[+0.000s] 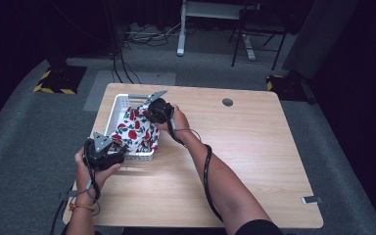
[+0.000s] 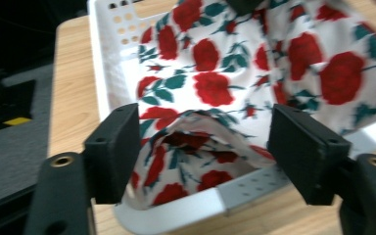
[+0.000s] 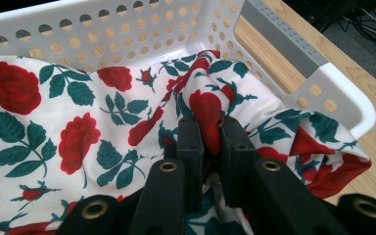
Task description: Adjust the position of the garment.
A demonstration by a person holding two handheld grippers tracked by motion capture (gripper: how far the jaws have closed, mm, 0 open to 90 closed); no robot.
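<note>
The wooden table (image 1: pixel 245 161) carries a white perforated basket (image 1: pixel 119 104) toward ten o'clock of its top, and the rose-print cloth (image 1: pixel 136 129) lies inside that basket, bunched up and spilling over the rim nearest the person. At the basket's twelve o'clock end the right gripper (image 3: pixel 209 128) has its jaws pinched tight on a raised fold of the cloth. At the six o'clock end the left gripper (image 2: pixel 203 147) stands with its jaws spread wide on either side of a loose pocket of cloth, and neither pad presses on it. The likely trouble is the overhang: with only one fold pinched, a pull from the right hand could drag the loose edge farther over the rim, or tug the light basket across the table. If the fold slips from the narrow pinch, the cloth would slump unevenly, perhaps partly outside the basket.
</note>
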